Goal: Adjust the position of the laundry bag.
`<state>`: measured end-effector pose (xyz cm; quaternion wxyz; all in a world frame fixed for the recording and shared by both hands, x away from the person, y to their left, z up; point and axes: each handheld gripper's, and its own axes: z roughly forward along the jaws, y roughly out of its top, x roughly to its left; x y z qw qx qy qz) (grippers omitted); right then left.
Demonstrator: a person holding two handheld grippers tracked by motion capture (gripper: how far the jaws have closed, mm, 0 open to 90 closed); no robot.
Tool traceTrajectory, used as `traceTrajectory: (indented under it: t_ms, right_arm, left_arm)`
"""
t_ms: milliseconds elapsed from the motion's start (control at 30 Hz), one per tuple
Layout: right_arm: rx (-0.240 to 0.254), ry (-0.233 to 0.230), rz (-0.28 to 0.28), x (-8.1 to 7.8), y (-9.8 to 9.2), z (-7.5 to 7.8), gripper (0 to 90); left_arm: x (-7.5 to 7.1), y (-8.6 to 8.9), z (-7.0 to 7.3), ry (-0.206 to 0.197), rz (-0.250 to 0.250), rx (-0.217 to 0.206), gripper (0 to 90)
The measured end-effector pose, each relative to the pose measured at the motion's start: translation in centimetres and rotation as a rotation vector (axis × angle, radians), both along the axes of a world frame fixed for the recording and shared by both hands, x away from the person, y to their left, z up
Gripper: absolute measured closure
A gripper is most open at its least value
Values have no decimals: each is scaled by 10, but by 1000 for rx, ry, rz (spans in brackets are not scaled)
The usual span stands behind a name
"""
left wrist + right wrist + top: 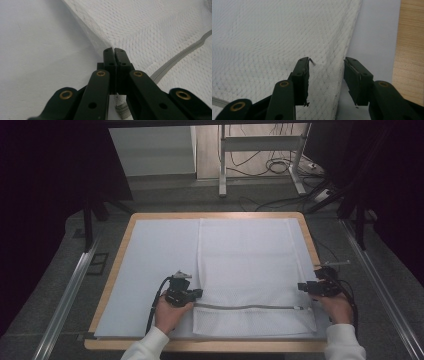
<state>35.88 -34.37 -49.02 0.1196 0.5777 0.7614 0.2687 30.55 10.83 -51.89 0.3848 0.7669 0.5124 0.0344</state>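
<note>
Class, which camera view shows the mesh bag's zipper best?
The high view: the zipper runs whole across the mesh bag. The left gripper view shows a stretch; the right gripper view, a sliver.

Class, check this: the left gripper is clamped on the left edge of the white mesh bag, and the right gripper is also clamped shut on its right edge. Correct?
Not quite. The right gripper is open, its fingers straddling the mesh bag edge, as the right gripper view shows. The left gripper is clamped.

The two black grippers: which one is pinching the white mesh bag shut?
The left gripper, at the zipper's left end. Its jaws are closed tight on the white mesh laundry bag. The right gripper has a gap between its jaws.
</note>
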Motion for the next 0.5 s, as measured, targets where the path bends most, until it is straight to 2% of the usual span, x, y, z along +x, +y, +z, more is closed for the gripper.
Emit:
traceTrajectory:
  t_ms: [333,500]
  right_arm:
    - [-11,15,9,2,2,-5,573]
    - [-32,21,45,1,9,-8,638]
  left_arm:
    - [0,0,0,0,-1,-1,894]
    - [0,1,1,-1,-2,-4,894]
